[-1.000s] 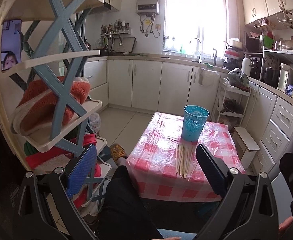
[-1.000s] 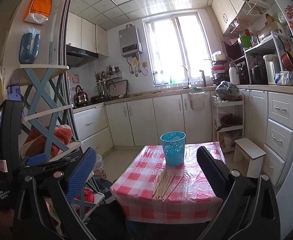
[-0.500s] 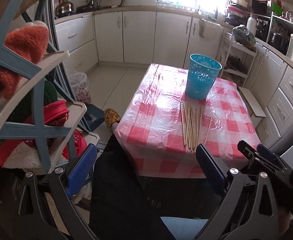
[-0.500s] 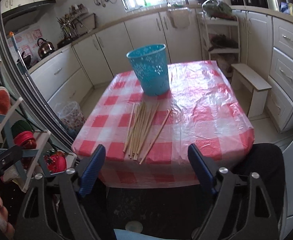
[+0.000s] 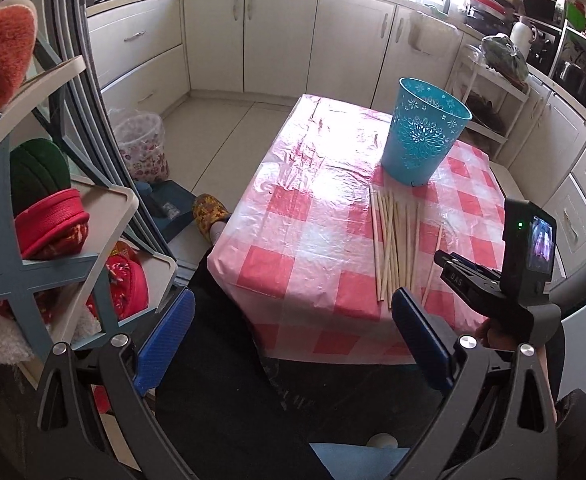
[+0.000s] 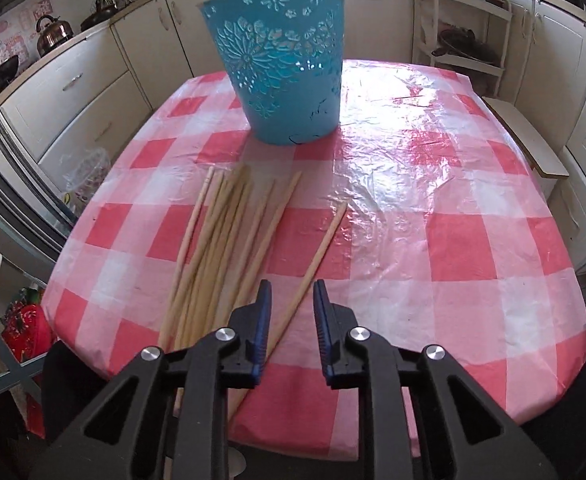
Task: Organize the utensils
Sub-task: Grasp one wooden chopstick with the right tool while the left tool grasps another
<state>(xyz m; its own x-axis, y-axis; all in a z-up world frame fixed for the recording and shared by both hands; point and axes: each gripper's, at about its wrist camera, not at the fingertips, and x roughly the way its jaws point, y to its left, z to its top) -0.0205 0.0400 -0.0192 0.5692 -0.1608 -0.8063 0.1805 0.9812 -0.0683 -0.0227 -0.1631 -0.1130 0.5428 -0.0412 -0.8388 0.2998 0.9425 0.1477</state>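
Several wooden chopsticks lie in a loose bundle on the red-and-white checked table, in front of an upright blue perforated bin. One chopstick lies apart on the right of the bundle. My right gripper hovers low over the table's near edge, its jaws narrowed to a small gap on either side of that lone chopstick's near part, not gripping it. My left gripper is wide open and empty, held back off the table's near left corner. The chopsticks and bin also show in the left wrist view.
A shelf rack with red and green cloth items stands close on the left. A small waste bin sits on the floor. White kitchen cabinets ring the room. A low stool stands right of the table.
Both grippers tilted down toward the table. My right gripper moved forward and low over the chopsticks and narrowed its jaws from wide open to a small gap.
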